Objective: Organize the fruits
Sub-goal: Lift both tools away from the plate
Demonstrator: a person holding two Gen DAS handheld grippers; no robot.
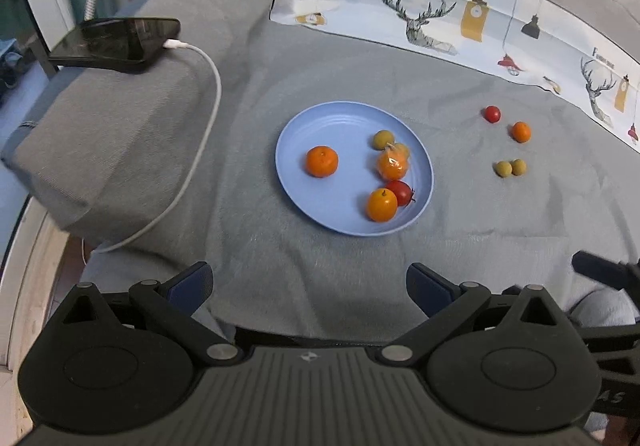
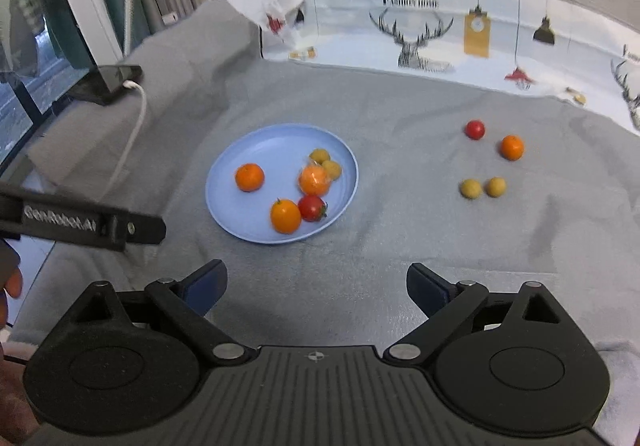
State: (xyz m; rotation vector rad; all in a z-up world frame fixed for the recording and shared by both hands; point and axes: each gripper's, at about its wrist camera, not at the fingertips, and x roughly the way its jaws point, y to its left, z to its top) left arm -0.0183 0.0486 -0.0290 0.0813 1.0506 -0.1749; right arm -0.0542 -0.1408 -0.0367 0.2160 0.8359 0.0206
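Observation:
A light blue plate [image 1: 304, 125] [image 2: 256, 149] lies on the grey cloth. It holds a mandarin [image 1: 322, 161] [image 2: 249, 177], a wrapped orange fruit [image 1: 392, 164] [image 2: 315, 180], a yellow-orange tomato [image 1: 381, 204] [image 2: 285, 216], a red tomato [image 1: 400, 192] [image 2: 312, 207] and two green-yellow fruits [image 1: 383, 139] [image 2: 320, 155]. To its right on the cloth lie a red cherry tomato [image 1: 492, 113] [image 2: 475, 129], a small orange [image 1: 521, 131] [image 2: 512, 147] and two olive-green fruits [image 1: 511, 167] [image 2: 483, 187]. My left gripper [image 1: 309, 286] and right gripper [image 2: 316, 286] both hang open above the cloth, short of the plate, with nothing between the fingers.
A phone [image 1: 116, 39] [image 2: 108, 83] on a white charging cable [image 1: 208, 117] rests on a grey cushion at the left. A printed deer-pattern sheet [image 1: 432, 17] [image 2: 424, 33] lies at the back. The left gripper's body [image 2: 80, 224] shows at left in the right wrist view.

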